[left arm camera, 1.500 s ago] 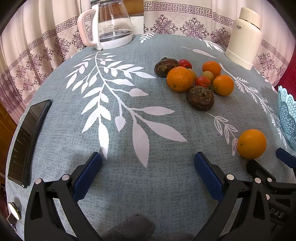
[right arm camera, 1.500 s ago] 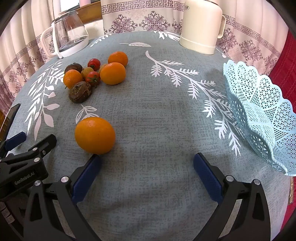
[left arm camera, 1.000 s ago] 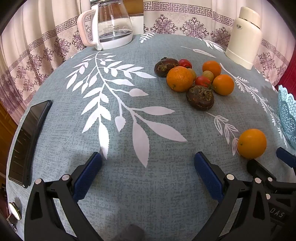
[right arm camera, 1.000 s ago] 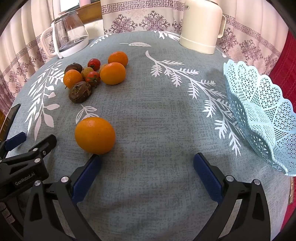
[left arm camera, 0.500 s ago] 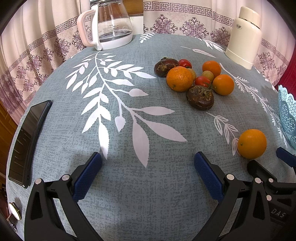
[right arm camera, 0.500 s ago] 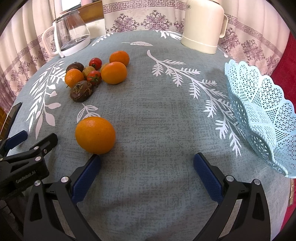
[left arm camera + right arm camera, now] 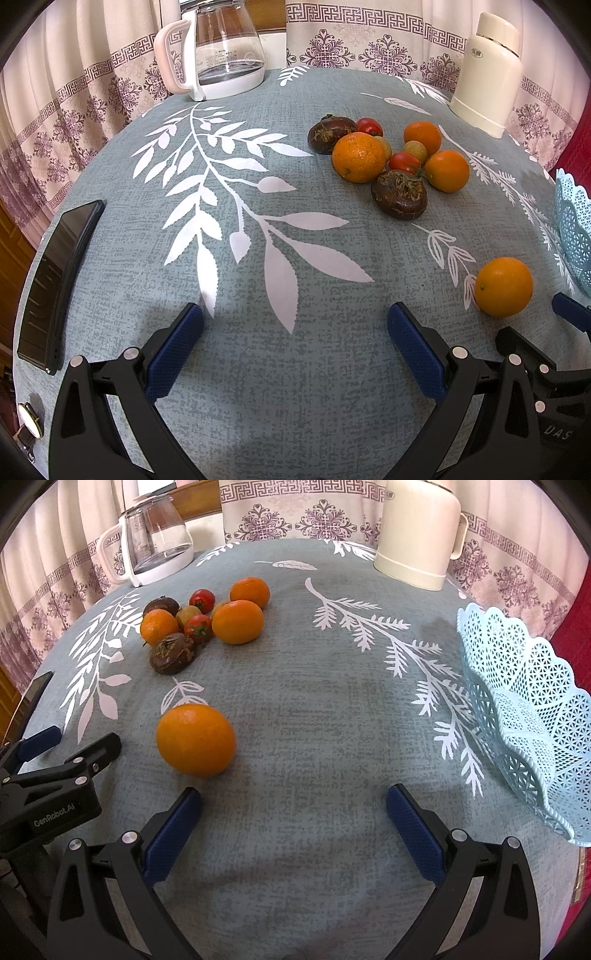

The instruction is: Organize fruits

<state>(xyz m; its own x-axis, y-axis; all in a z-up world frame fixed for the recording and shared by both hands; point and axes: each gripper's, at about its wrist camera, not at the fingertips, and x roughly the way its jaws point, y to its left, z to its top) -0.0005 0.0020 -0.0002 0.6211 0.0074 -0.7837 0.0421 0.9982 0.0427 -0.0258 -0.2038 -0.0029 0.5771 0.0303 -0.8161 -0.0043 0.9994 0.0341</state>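
A lone orange (image 7: 195,739) lies on the grey-green tablecloth just ahead of my right gripper's left finger; it also shows at the right of the left wrist view (image 7: 503,287). A cluster of oranges, small tomatoes and dark brown fruits (image 7: 384,162) sits further back, also in the right wrist view (image 7: 199,624). A light blue lattice basket (image 7: 524,716) stands at the right, empty. My left gripper (image 7: 295,343) is open and empty over the cloth. My right gripper (image 7: 293,823) is open and empty.
A glass kettle (image 7: 214,51) stands at the back left and a cream thermos jug (image 7: 417,531) at the back right. A black phone (image 7: 55,280) lies near the table's left edge. Curtains hang behind the table.
The right gripper has edged slightly forward toward the lone orange. The left gripper has stayed still. No fruit has moved.
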